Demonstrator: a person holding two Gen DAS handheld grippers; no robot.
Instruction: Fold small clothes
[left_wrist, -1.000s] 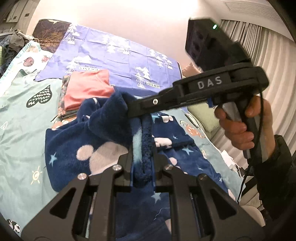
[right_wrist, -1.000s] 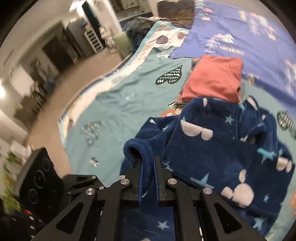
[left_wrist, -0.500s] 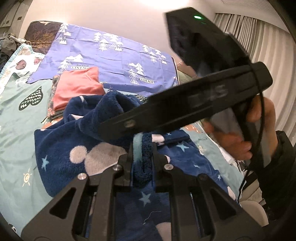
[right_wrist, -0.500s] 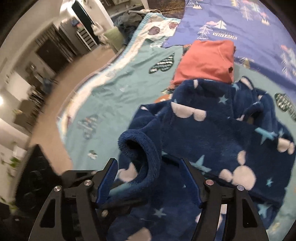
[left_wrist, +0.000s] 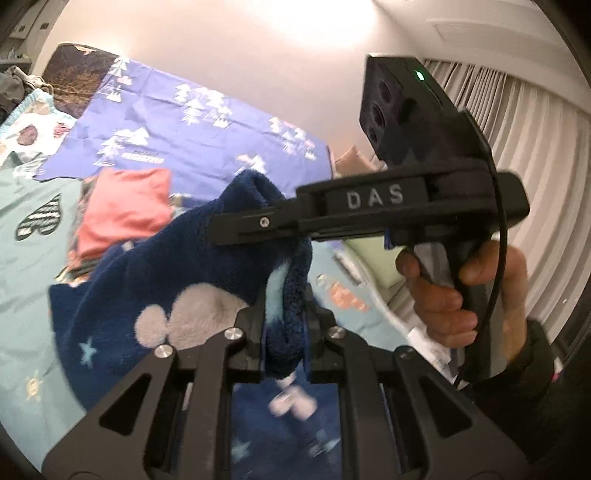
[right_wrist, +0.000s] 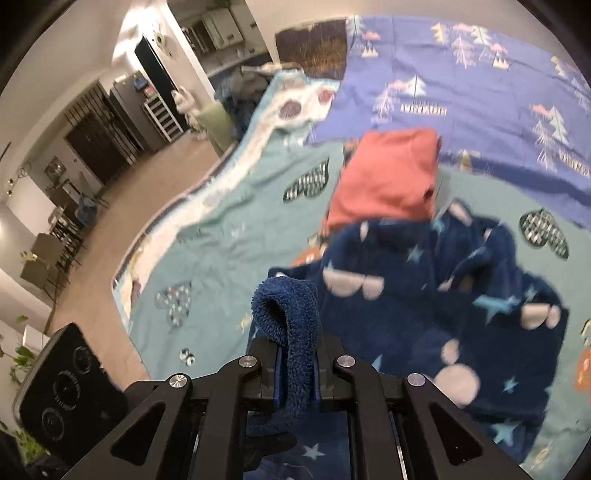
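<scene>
A dark blue fleece garment (left_wrist: 155, 280) with stars and pale round patches lies bunched on the teal bedspread (left_wrist: 26, 302). My left gripper (left_wrist: 284, 314) is shut on a thick fold of its hem, lifted off the bed. In the right wrist view my right gripper (right_wrist: 297, 354) is shut on another rolled edge of the same fleece garment (right_wrist: 436, 314), which curls up above the fingers. The right gripper's black body, marked DAS (left_wrist: 373, 197), crosses the left wrist view, held by a person's hand (left_wrist: 450, 299).
A folded coral-pink garment (right_wrist: 388, 184) rests on a stack just beyond the fleece. A purple sheet with tree prints (right_wrist: 480, 92) covers the bed's far part. The bed edge and wooden floor (right_wrist: 122, 229) lie to the left; curtains (left_wrist: 535, 140) hang at the right.
The right gripper opened wide half a second ago and has shut again on the fleece edge. Both grippers have risen, lifting the garment's edge higher off the bed.
</scene>
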